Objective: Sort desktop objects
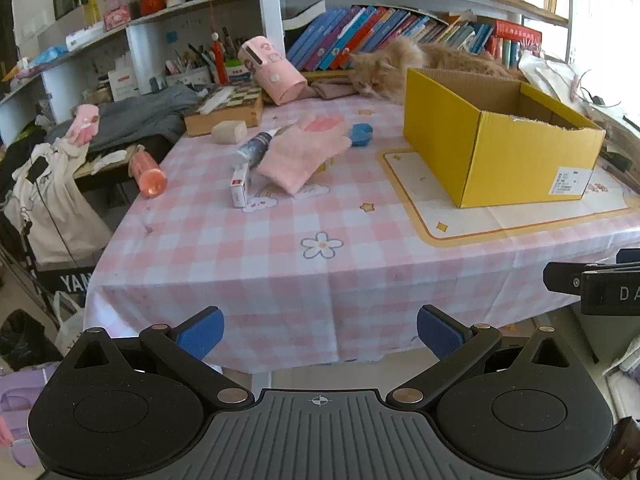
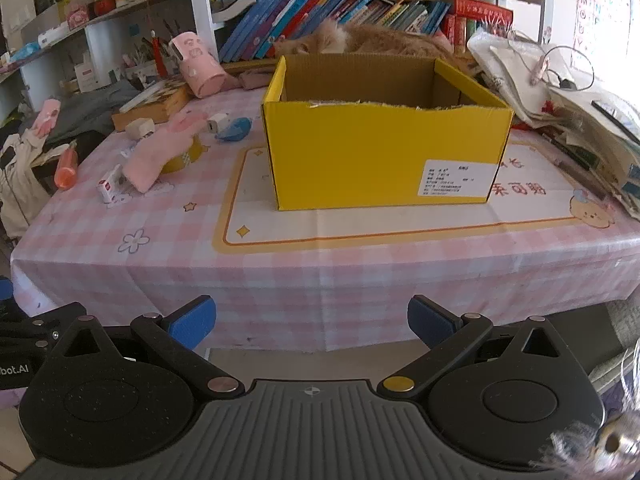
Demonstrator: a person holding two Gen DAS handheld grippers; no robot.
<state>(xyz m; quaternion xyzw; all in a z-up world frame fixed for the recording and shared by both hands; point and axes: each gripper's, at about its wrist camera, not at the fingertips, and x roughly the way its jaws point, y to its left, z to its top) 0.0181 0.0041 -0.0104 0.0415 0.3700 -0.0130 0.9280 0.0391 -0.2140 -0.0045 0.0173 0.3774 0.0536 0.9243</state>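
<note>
**Both grippers waiting off the near edge of the cluttered table**

The left gripper (image 1: pixel 320 332) is hovering off the near edge of the table (image 1: pixel 280 264), its blue-padded fingers (image 1: pixel 202 334) standing spread wide with nothing between them. The right gripper (image 2: pixel 312 322) is doing the same further right, its fingers (image 2: pixel 194 322) also spread wide and gripping nothing. Both are tilting down toward the pink checked tablecloth (image 2: pixel 280 288).

A yellow cardboard box (image 2: pixel 384 156) is sitting open on a cream mat (image 2: pixel 360 224) on the right half of the table, a white label on its near wall. A ginger cat (image 1: pixel 384 72) is lying just behind the box, in front of a row of books (image 1: pixel 360 36) on the far shelf.

The loose things are lying in a cluster on the left half, well apart from both grippers. A pink glove (image 1: pixel 308 148) is lying across a white tube (image 1: pixel 256 148), with a small red and white carton (image 1: pixel 239 186) touching the tube's near end. A blue object (image 1: pixel 361 134) is sitting just right of the glove's fingers, and a pale roll (image 1: pixel 229 132) is lying to the far left of the tube. An orange bottle (image 1: pixel 147 174) is lying on its side at the left edge. Further back, a wooden chess box (image 1: pixel 228 110) is resting beside a tipped pink cylinder (image 1: pixel 272 72). In the right wrist view a yellow ring of tape (image 2: pixel 186 156) is showing under the glove
</note>
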